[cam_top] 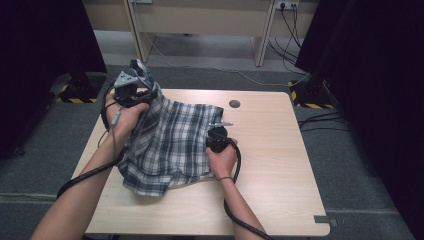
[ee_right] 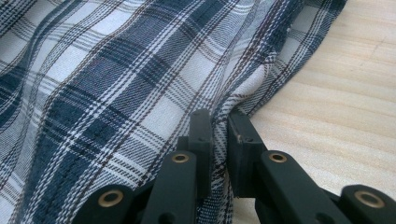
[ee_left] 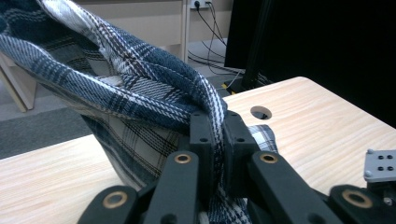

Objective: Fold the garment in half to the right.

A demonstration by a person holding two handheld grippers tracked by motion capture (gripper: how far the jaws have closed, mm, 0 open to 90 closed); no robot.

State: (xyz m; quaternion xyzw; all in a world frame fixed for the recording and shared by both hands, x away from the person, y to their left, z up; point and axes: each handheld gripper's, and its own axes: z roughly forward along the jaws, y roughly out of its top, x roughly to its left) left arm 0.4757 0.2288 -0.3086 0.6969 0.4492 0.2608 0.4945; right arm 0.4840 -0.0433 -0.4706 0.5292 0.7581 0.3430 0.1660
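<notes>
I have the left gripper (cam_top: pixel 131 89) near the table's (cam_top: pixel 280 165) far left corner, and its jaws are clamped on a twisted fold of the plaid shirt (cam_top: pixel 167 145). In the left gripper view the pinched cloth (ee_left: pixel 140 79) rises from between my jaws and hangs up and away to the left, lifted clear of the wood, with the table (ee_left: pixel 322 121) and its round cable hole (ee_left: pixel 260 112) beyond.

My right gripper (cam_top: pixel 218 131) sits near the middle of the table, at the shirt's right edge. In the right gripper view its jaws are closed on a ridge of the fabric (ee_right: pixel 116 84) right at the hem, where the cloth meets bare wood (ee_right: pixel 336 102); that part of the shirt lies flat on the table.

The shirt itself covers the left half of the table, stretched from the raised bunch at the far left corner down toward the near edge, where a loose flap lies crumpled. My left hand (cam_top: pixel 125 116) and right hand (cam_top: pixel 221 159) each wrap a gripper body, cables (cam_top: pixel 235 210) trailing back toward the near edge.
</notes>
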